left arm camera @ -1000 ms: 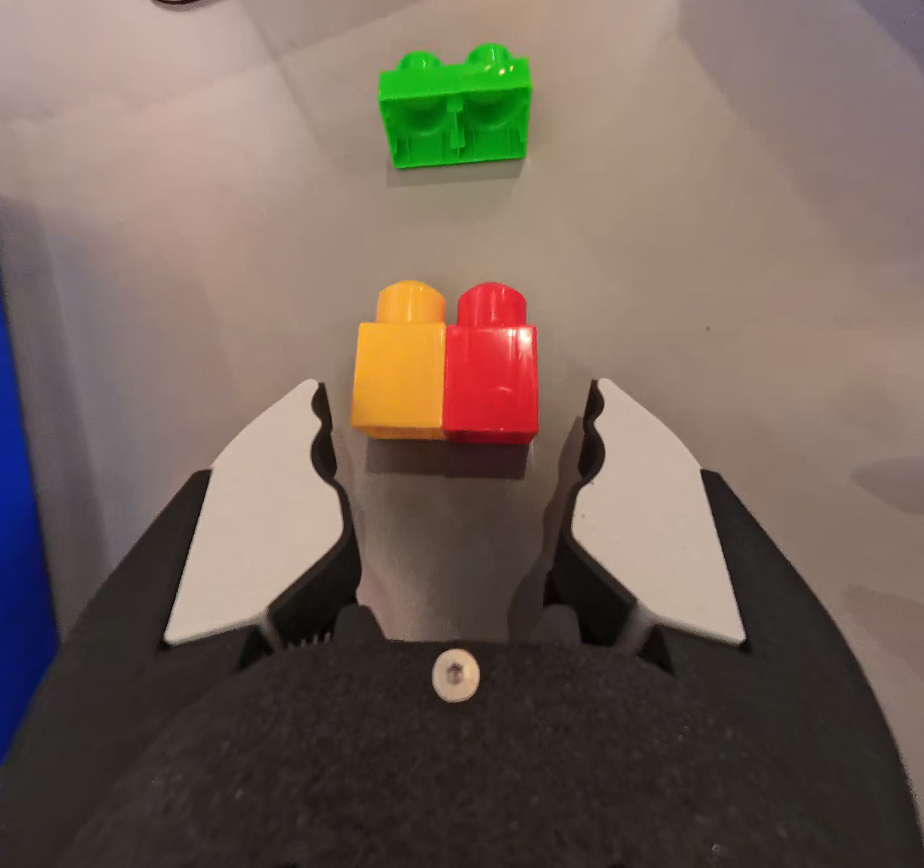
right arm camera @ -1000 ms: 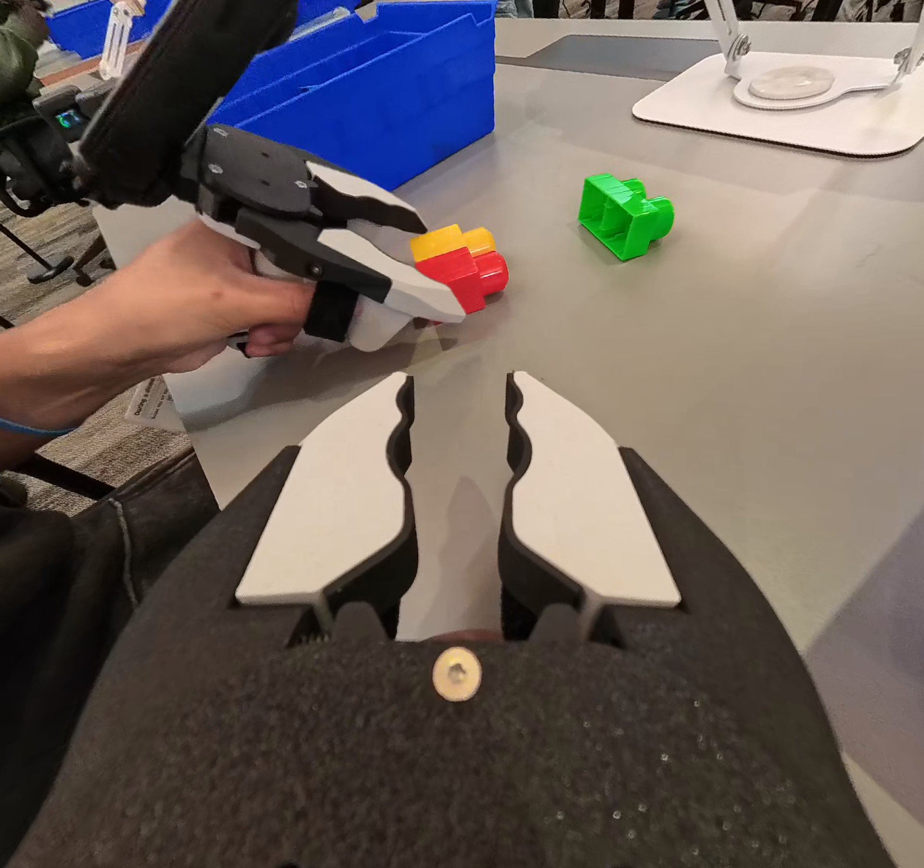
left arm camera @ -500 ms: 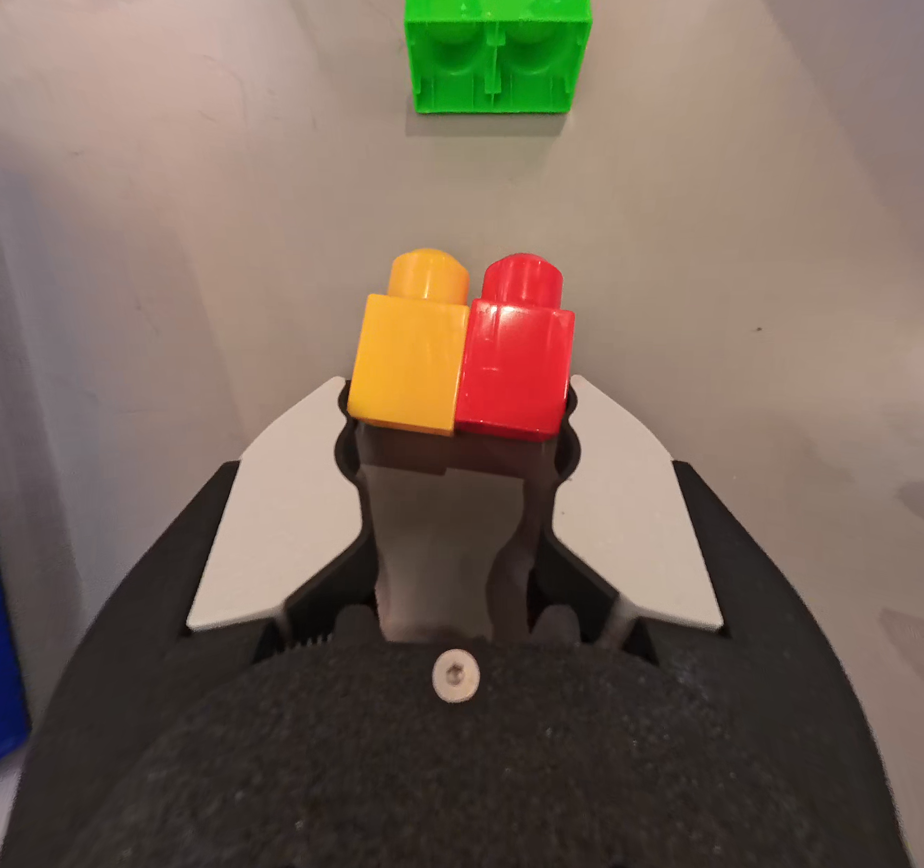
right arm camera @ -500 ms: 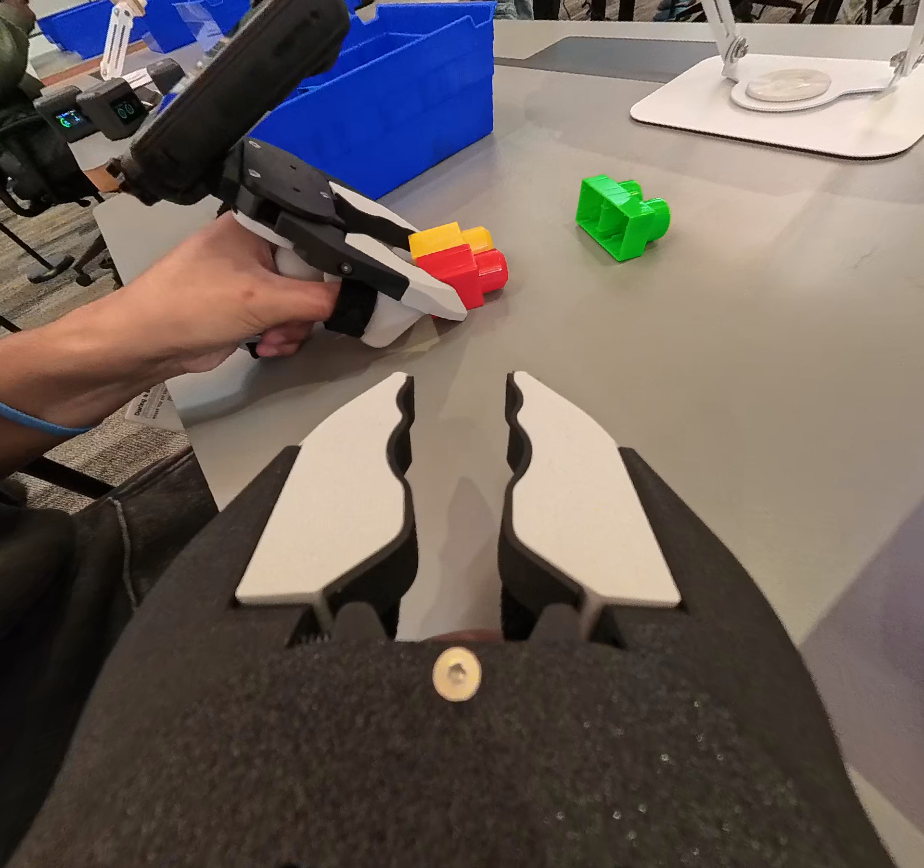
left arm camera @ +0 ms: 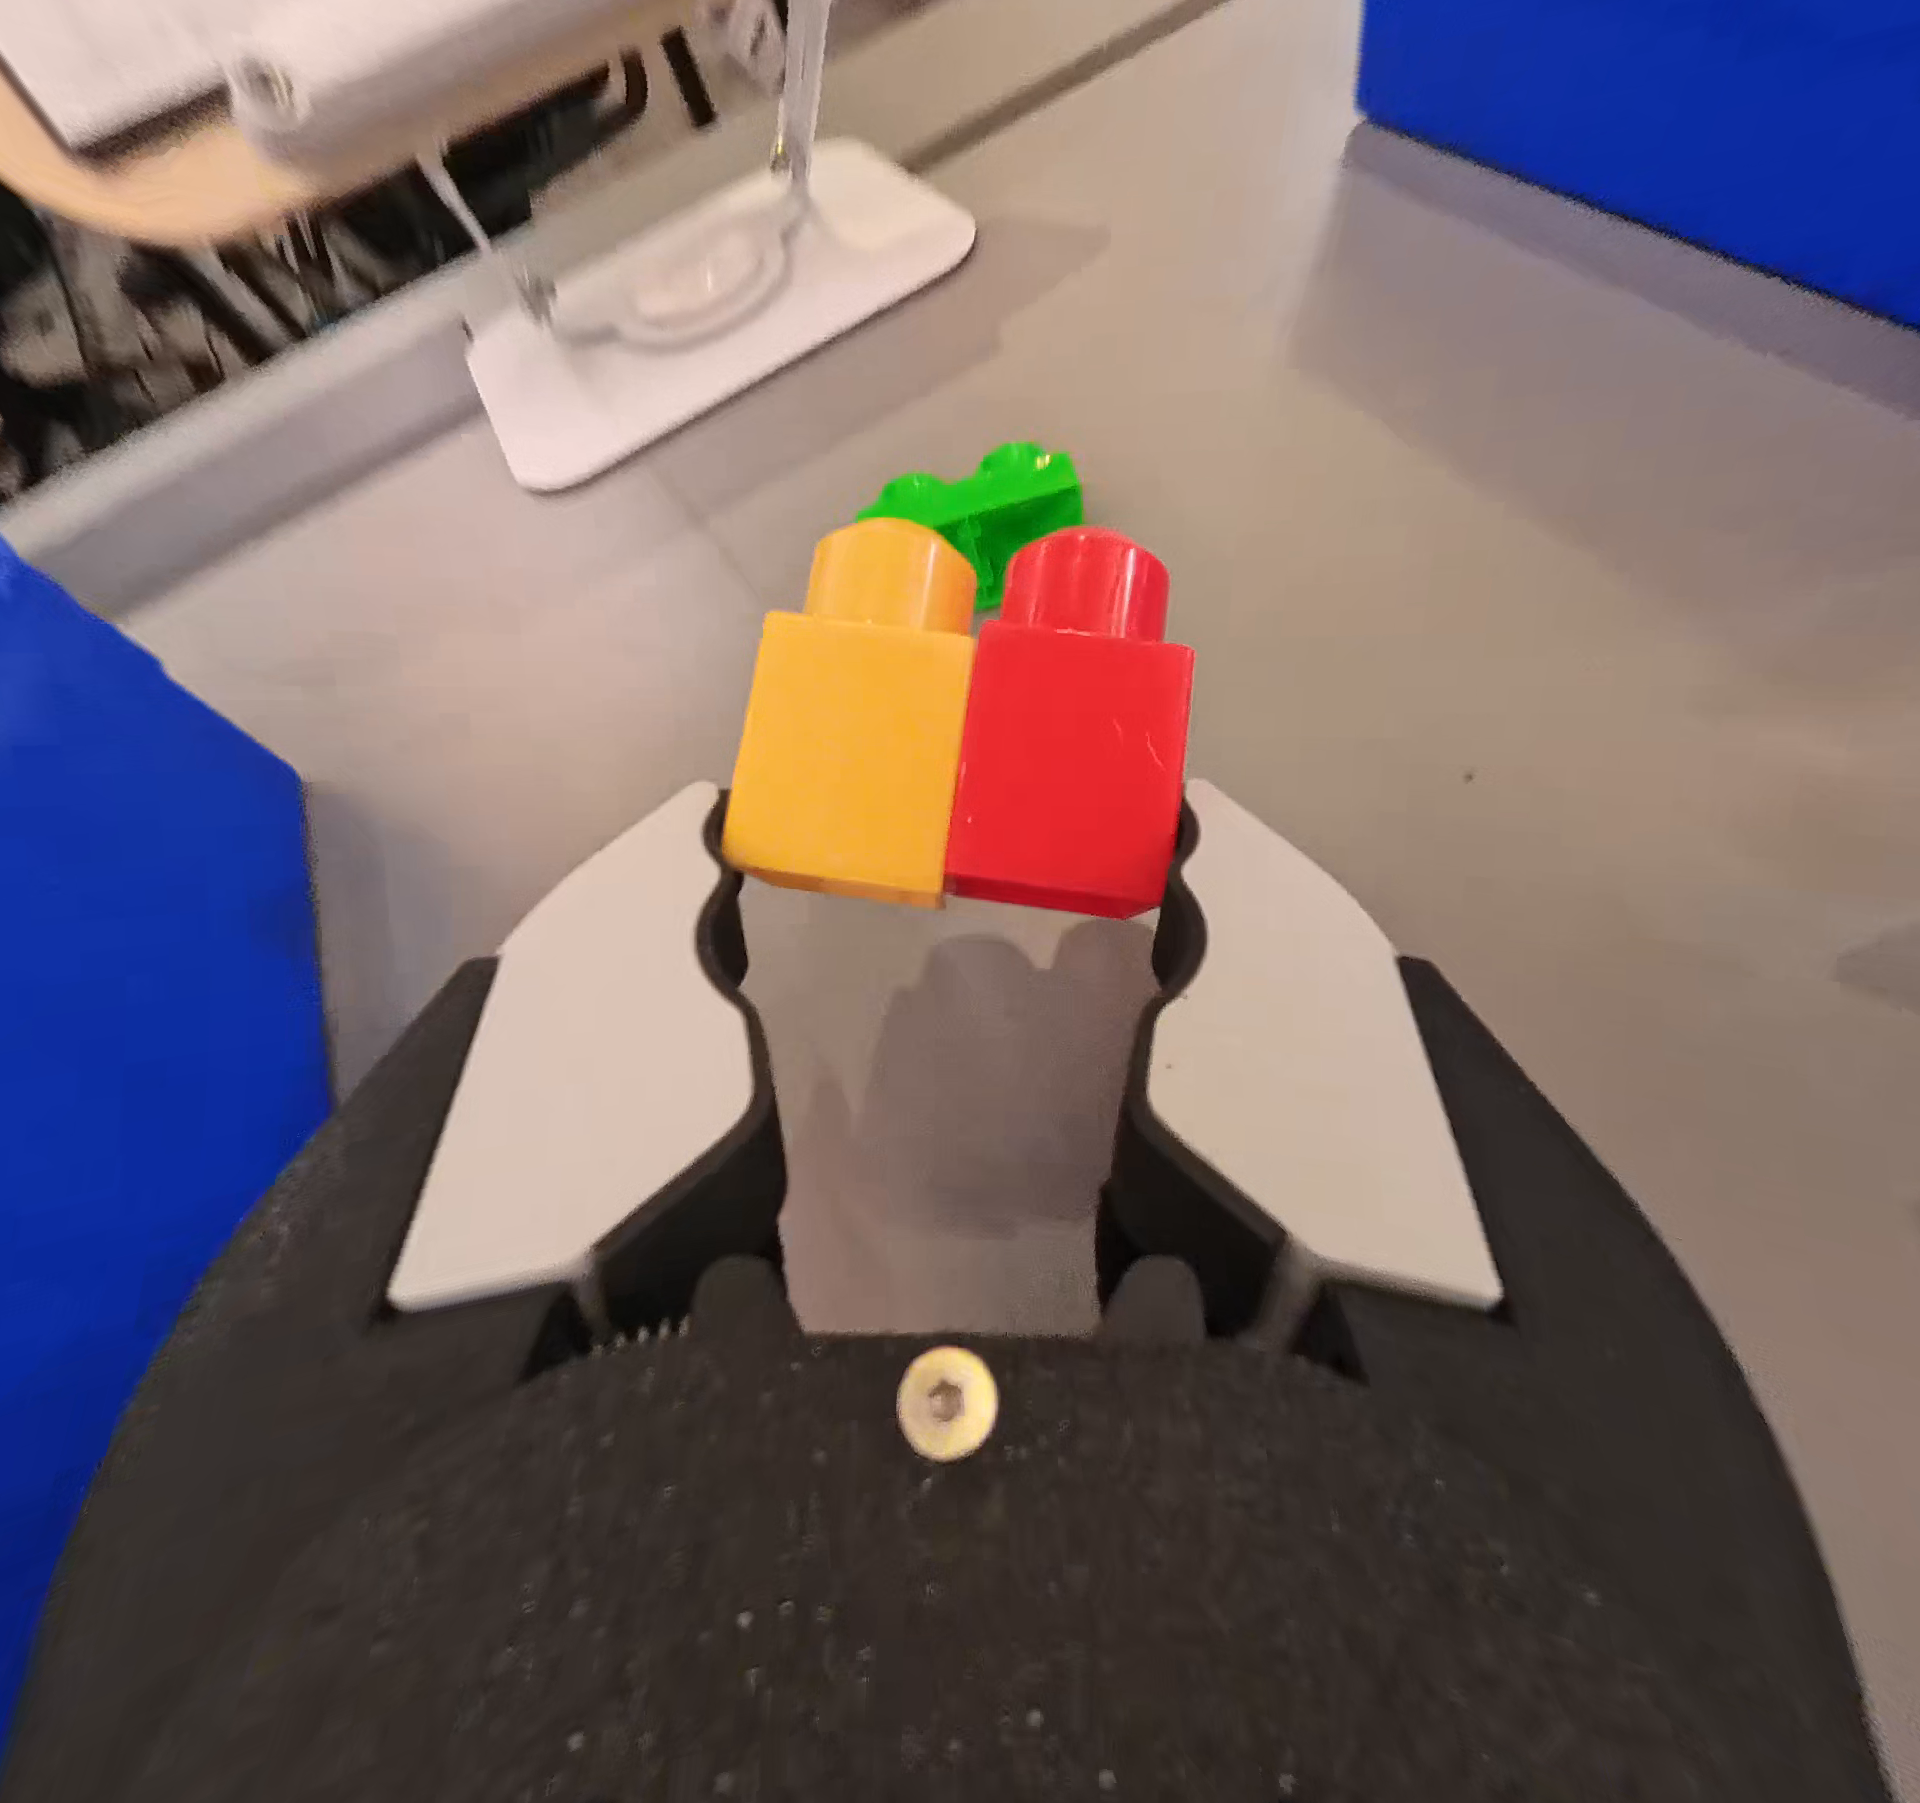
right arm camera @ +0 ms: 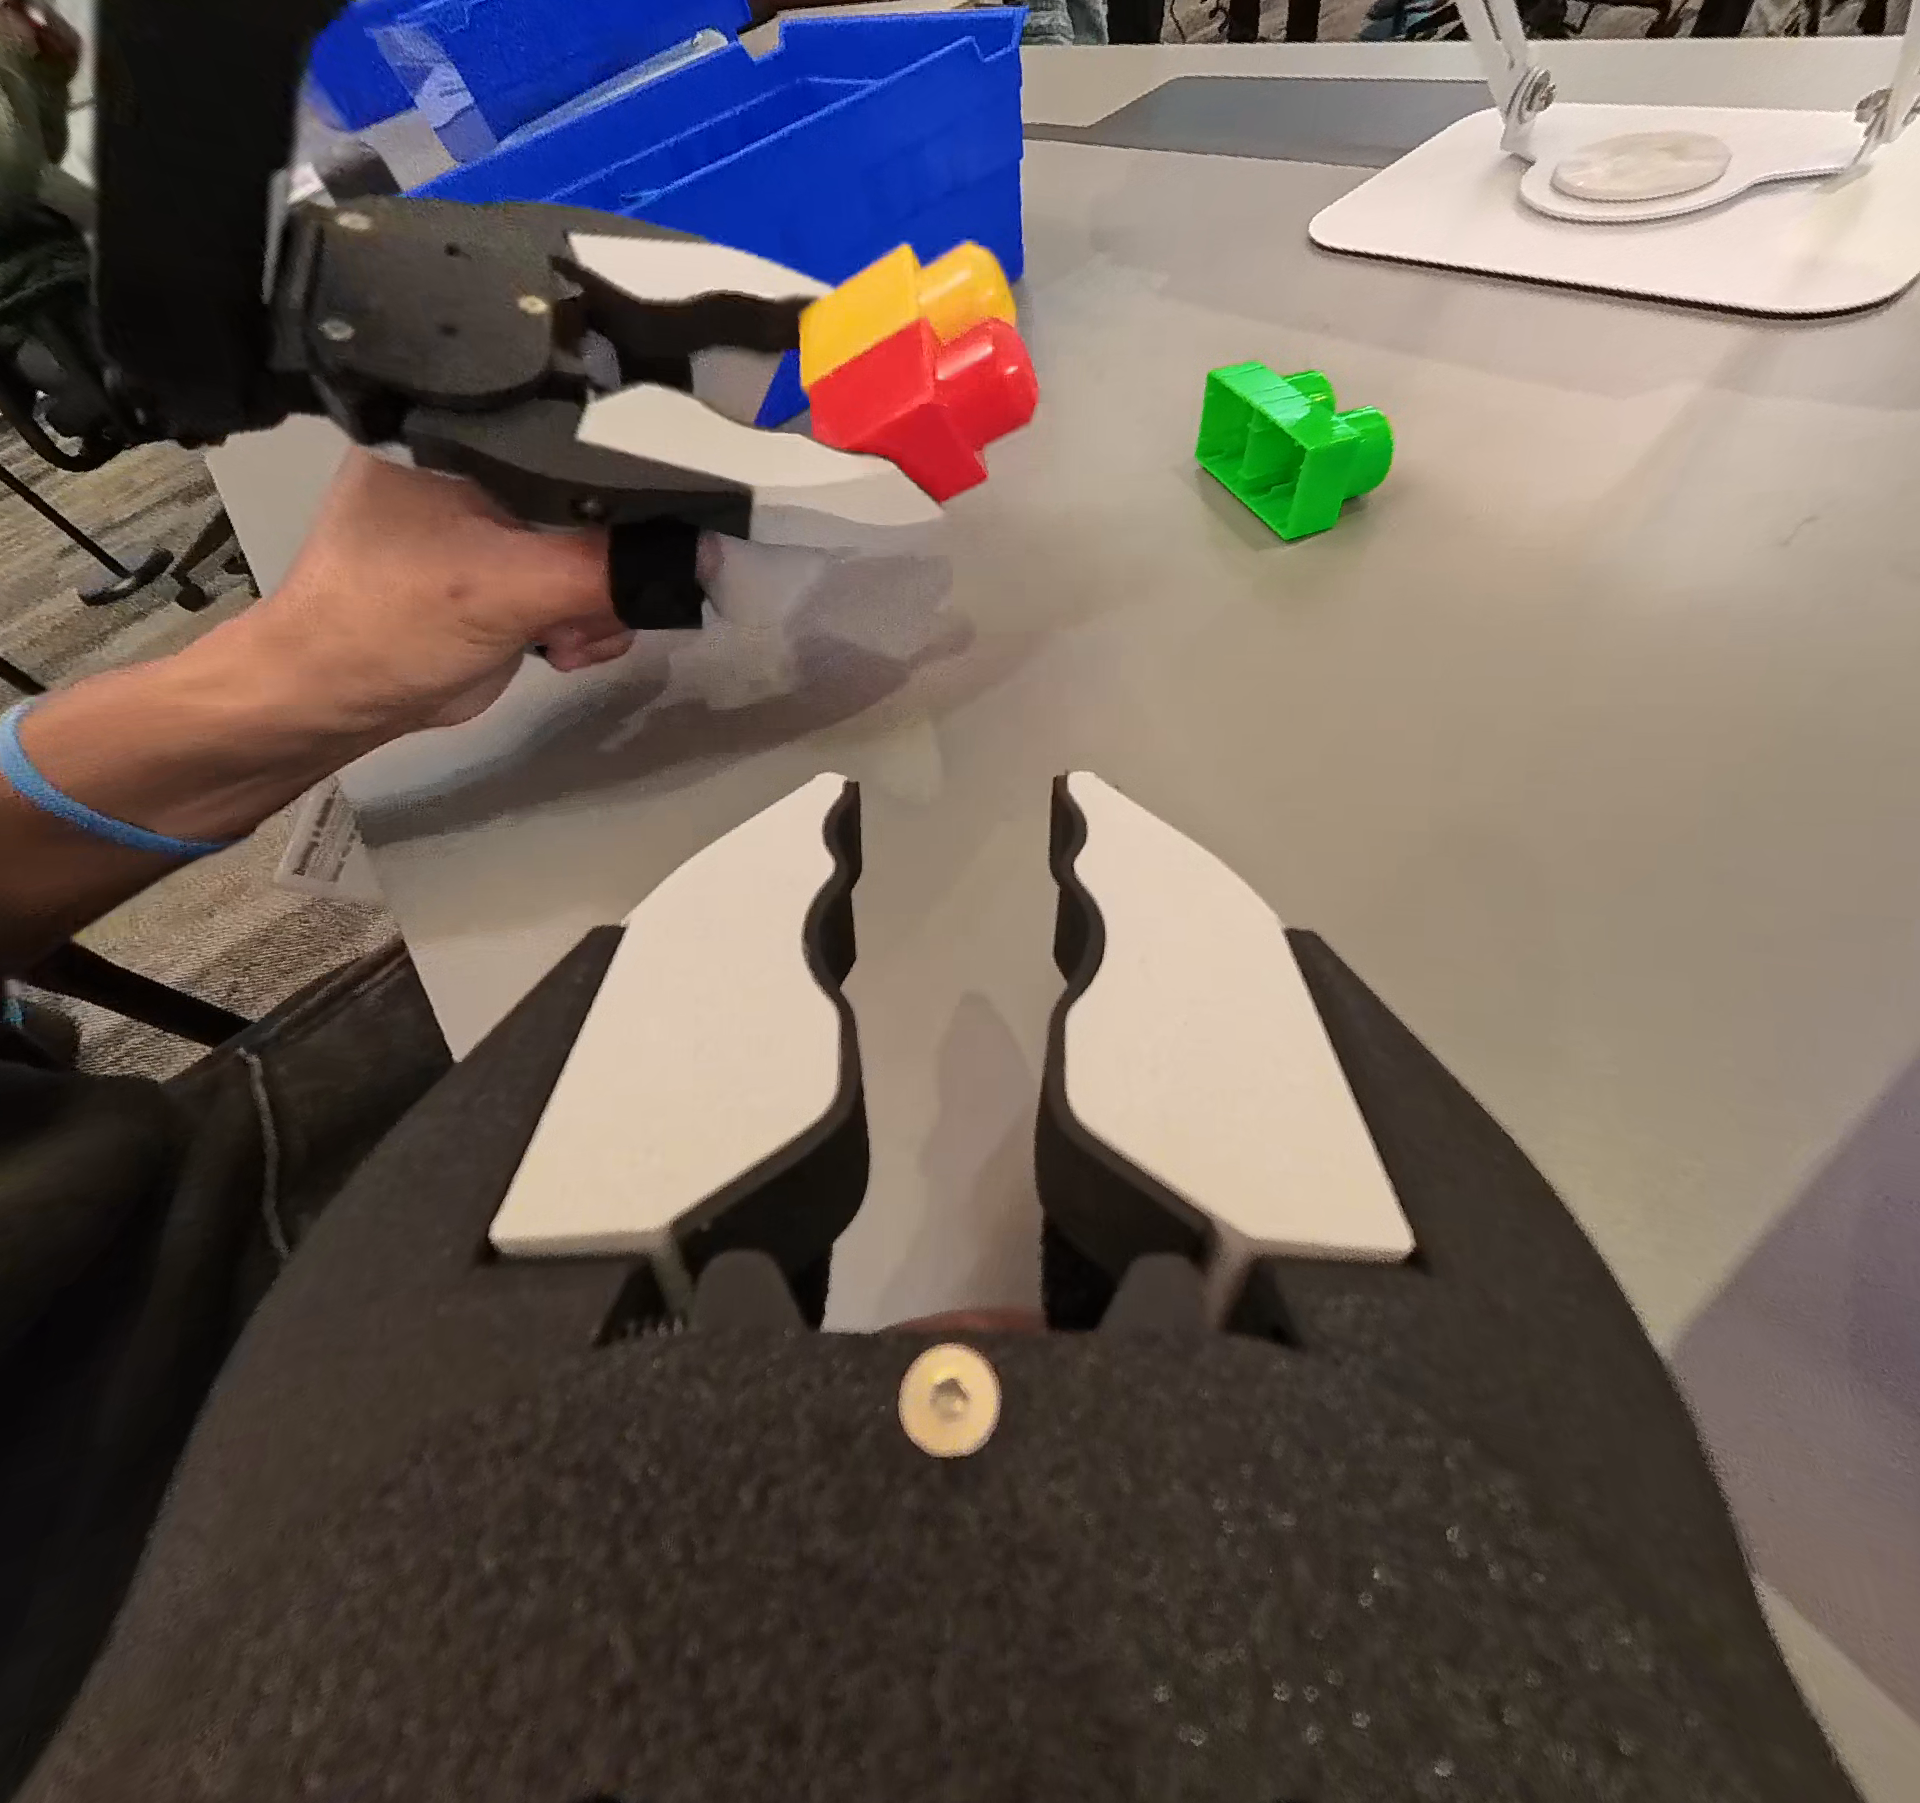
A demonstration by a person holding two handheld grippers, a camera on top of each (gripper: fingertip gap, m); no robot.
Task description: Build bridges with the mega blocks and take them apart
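My left gripper [left arm camera: 951,823] is shut on a yellow block [left arm camera: 852,751] and a red block [left arm camera: 1070,761], side by side, studs pointing away from me. It holds them lifted off the grey table. In the right wrist view the left gripper [right arm camera: 883,413] carries the yellow block [right arm camera: 873,309] and red block [right arm camera: 914,403] above the table at the left. A green two-stud block [right arm camera: 1288,449] lies on its side further right; it also shows behind the held pair in the left wrist view [left arm camera: 987,506]. My right gripper [right arm camera: 954,797] is open and empty, low over the table.
Blue bins [right arm camera: 790,153] stand at the back left of the grey table [right arm camera: 1455,766]. A white stand base [right arm camera: 1621,215] sits at the back right. A person's hand [right arm camera: 416,610] holds the left gripper. Another person sits behind the bins.
My left gripper closed on the yellow and red blocks, then lifted them off the table and tilted up. My right gripper has stayed still and open.
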